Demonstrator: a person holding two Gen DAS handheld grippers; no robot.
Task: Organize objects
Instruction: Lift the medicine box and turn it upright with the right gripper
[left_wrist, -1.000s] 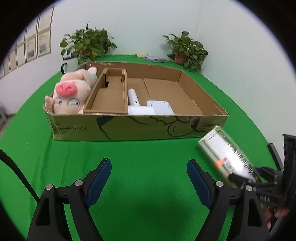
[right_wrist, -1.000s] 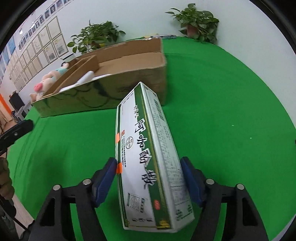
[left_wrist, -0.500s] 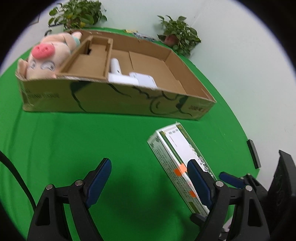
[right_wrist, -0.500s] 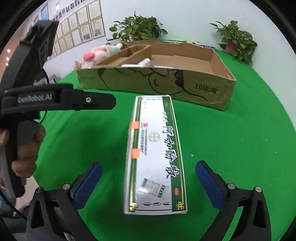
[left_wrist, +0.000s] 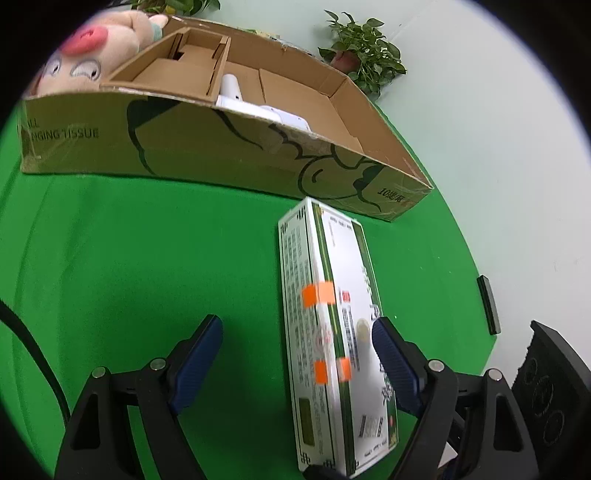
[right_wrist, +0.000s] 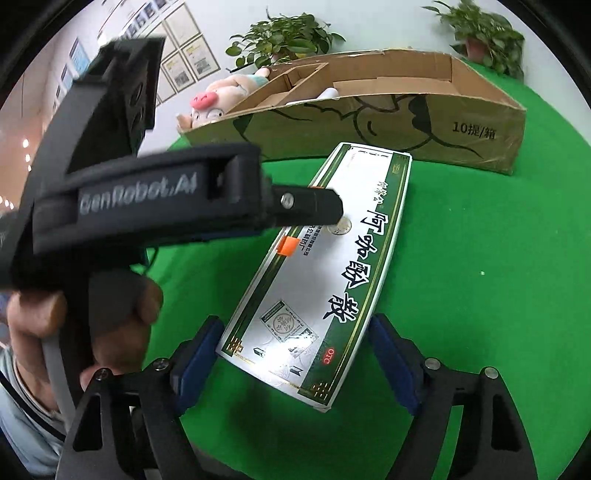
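A long white-and-green medicine box (left_wrist: 325, 332) (right_wrist: 332, 258) lies flat on the green cloth in front of the open cardboard box (left_wrist: 221, 147) (right_wrist: 461, 122). My right gripper (right_wrist: 295, 350) straddles its near end. Its jaws are closing, and the pads stand just off the box's sides. My left gripper (left_wrist: 297, 358) is open and tilted down over the same box, with its right finger (left_wrist: 395, 362) above the top face. That finger (right_wrist: 310, 208) also shows in the right wrist view. A plush pig (left_wrist: 88, 55) (right_wrist: 221, 99) and white items (left_wrist: 258, 107) sit inside the cardboard box.
A cardboard divider (left_wrist: 177, 74) splits the box's left part. Potted plants (left_wrist: 365, 55) (right_wrist: 284, 37) stand behind it by the wall. A flat black object (left_wrist: 487, 306) lies at the table's right edge. A hand (right_wrist: 110, 314) holds the left gripper's handle.
The right gripper laid the medicine box flat on the cloth and let go, opening wide and then narrowing. The left gripper tipped downward and came over the box.
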